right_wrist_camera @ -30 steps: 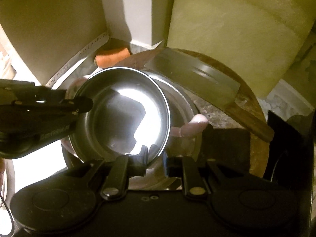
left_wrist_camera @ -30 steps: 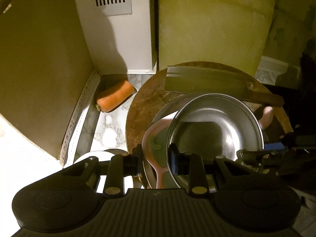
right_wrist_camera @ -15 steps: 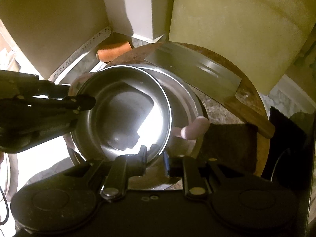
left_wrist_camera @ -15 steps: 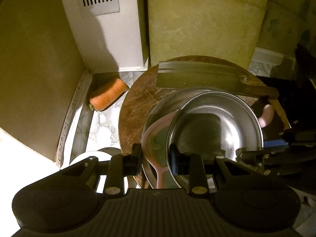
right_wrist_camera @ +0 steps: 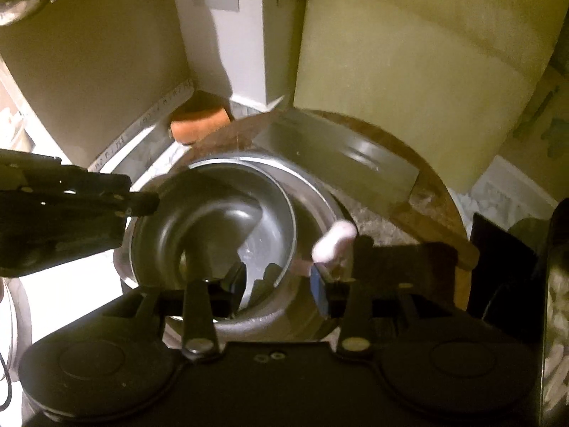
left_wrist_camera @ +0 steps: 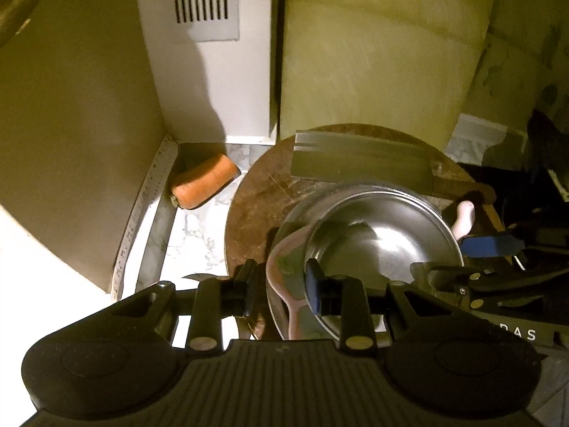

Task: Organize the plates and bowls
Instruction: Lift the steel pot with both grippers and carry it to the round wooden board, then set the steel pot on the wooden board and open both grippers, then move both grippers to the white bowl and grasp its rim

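Observation:
A small steel bowl [left_wrist_camera: 384, 242] [right_wrist_camera: 213, 227] lies tilted inside a larger steel bowl [left_wrist_camera: 295, 213] [right_wrist_camera: 313, 192] on a round wooden board [left_wrist_camera: 256, 206]. A pink utensil [left_wrist_camera: 284, 256] is wedged between the two bowls, and its handle end [right_wrist_camera: 334, 242] sticks out over the right rim. My left gripper [left_wrist_camera: 281, 281] is shut on the small bowl's near-left rim, with one finger inside and one outside. My right gripper [right_wrist_camera: 277, 284] has its jaws opening; the small bowl's rim passes between them and neither pad touches it.
A cleaver [left_wrist_camera: 359, 167] lies across the far part of the board. A carrot piece [left_wrist_camera: 202, 185] rests on the marble counter in the left corner. A pale cutting board [left_wrist_camera: 373, 53] and a white vented box [left_wrist_camera: 206, 35] stand behind. Dark objects [right_wrist_camera: 498, 249] crowd the right.
The right gripper's jaws have spread off the small bowl's rim. That side of the bowl has sunk deeper into the large bowl. The left gripper has kept its place on the rim.

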`<state>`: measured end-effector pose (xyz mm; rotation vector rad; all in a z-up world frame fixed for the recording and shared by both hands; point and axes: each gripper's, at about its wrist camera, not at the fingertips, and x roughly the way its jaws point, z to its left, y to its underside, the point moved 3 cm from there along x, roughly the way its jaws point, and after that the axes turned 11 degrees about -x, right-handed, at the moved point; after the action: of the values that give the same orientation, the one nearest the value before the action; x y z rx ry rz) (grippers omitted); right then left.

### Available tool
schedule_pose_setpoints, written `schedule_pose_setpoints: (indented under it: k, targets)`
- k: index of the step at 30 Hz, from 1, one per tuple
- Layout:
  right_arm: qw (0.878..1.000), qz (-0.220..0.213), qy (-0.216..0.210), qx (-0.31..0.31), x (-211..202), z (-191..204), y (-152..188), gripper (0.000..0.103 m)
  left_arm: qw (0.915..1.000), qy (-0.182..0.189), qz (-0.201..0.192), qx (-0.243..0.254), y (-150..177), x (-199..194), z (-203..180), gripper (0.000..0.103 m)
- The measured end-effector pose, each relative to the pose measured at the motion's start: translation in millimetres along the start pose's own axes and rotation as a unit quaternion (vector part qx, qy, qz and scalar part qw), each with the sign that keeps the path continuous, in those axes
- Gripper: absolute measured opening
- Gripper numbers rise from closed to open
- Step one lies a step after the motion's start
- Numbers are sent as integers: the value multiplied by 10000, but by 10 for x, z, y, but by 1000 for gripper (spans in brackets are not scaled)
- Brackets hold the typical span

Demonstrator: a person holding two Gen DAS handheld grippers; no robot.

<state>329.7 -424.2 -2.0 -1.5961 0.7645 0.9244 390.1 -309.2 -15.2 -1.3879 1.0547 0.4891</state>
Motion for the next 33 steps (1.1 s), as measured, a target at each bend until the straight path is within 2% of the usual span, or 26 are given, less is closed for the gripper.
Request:
schedule_pose_setpoints:
  k: [9, 16, 23, 24, 25, 26, 27, 28, 33]
  targets:
    - [9996, -244, -32, -128, -172, 146, -96, 41, 9996, 190, -98, -170, 47, -237, 223, 28]
    - [9971, -572, -353, -348, -408, 426, -105, 42, 9988, 316, -197, -308, 132, -512, 475, 28]
    - [9926, -776, -796, -488, -537, 817, -122, 53, 9980, 241, -267, -524, 312, -713, 834, 30]
    - [9920, -781, -847, -521, -533, 887, -121, 55, 9977, 222, -270, -580, 340, -725, 891, 35]
    - [9915, -784, -887, -537, -526, 952, -118, 57, 9973, 183, -283, -646, 373, -734, 954, 50]
    - [9910, -777, -941, -543, -509, 1020, -113, 62, 9968, 151, -320, -711, 401, -746, 1014, 59]
    - [9905, -766, -996, -555, -492, 1083, -107, 67, 9961, 128, -374, -784, 425, -760, 1079, 72]
    - [9901, -758, -1036, -562, -470, 1151, -105, 69, 9952, 105, -432, -870, 449, -775, 1144, 75]
    - [9899, -618, -1183, -475, -298, 1406, -79, 78, 9937, 28, -383, -1053, 545, -735, 1384, 75]
